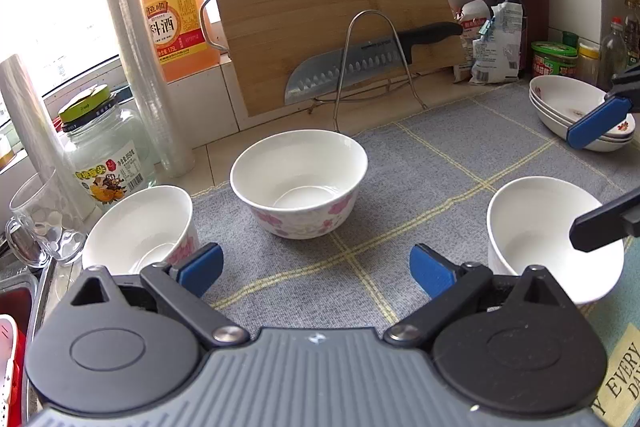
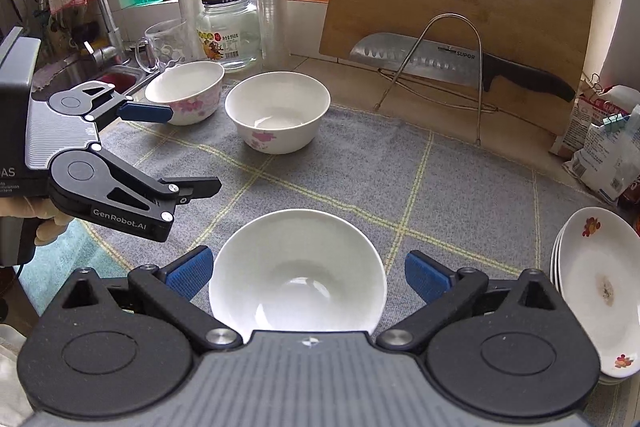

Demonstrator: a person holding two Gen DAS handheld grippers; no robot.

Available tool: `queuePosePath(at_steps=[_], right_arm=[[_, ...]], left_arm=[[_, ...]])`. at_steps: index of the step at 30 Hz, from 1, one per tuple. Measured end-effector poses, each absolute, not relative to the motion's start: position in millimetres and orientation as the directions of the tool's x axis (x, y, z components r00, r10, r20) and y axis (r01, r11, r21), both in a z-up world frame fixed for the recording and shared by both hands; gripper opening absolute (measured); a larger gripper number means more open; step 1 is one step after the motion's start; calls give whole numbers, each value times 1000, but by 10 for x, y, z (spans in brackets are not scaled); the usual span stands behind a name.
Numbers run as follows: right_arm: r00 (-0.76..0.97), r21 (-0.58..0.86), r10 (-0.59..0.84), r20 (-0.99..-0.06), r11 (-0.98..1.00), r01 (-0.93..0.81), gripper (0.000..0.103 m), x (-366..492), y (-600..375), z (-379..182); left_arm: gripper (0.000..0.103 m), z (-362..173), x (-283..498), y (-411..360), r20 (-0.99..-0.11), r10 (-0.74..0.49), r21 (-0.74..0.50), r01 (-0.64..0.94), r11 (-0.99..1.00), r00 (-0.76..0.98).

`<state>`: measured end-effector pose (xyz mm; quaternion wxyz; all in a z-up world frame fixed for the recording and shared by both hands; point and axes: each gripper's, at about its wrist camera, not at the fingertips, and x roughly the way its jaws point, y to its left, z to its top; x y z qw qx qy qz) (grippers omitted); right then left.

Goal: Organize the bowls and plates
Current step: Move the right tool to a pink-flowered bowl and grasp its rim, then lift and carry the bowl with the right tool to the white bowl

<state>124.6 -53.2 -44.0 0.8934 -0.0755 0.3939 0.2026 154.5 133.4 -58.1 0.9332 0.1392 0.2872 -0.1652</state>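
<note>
Left wrist view: left tongs (image 1: 316, 269) spread wide with nothing between the blue pads, hovering over the grey mat (image 1: 400, 187) on the surface.
Middle bowl (image 1: 299, 183): straight ahead of the left tongs, upright on the mat, pink flowers on its side.
Left bowl (image 1: 140, 227): just beside the left pad, at the mat's edge; its near rim is hidden behind the tongs' body.
Near bowl (image 1: 548, 239): to the right of the left tongs; one dark finger of the right tongs crosses its rim, and its lower edge is cut by the fisheye border.
Plates (image 1: 576, 111): stacked far right; a blue pad of the right tongs covers part of the stack, so the count is hard to read.
Right wrist view: right tongs (image 2: 308, 275) open wide, pads on either side of the near bowl (image 2: 296, 275) and apart from it; the bowl's near rim is hidden by the tongs' body.
Plates from this side (image 2: 592, 291): just right of the right tongs, tilted by the lens, partly cut off by the frame edge.
Left tongs from this side (image 2: 184, 151): open, to the left, gloved hand mostly out of frame.
Background: cutting board (image 1: 332, 15) and knife (image 1: 360, 67) lean on a wire rack beyond the bowls.
</note>
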Motion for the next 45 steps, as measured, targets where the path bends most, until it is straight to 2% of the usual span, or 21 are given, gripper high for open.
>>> queuePosePath(at_steps=[8, 22, 34, 45], right_arm=[[530, 111, 387, -755, 871, -478, 103, 1782, -443, -272], [414, 136, 487, -770, 758, -638, 103, 2691, -144, -313], [353, 155, 501, -790, 721, -675, 102, 3180, 58, -496], [299, 197, 521, -800, 697, -689, 91, 3398, 179, -658]], left_arm=[[99, -610, 1691, 1241, -575, -170, 162, 315, 935, 800], [99, -678, 2003, 1155, -590, -98, 153, 230, 961, 802], [96, -701, 2183, 1138, -598, -116, 136, 243, 960, 793], [86, -720, 2228, 1189, -598, -179, 70, 274, 959, 781]])
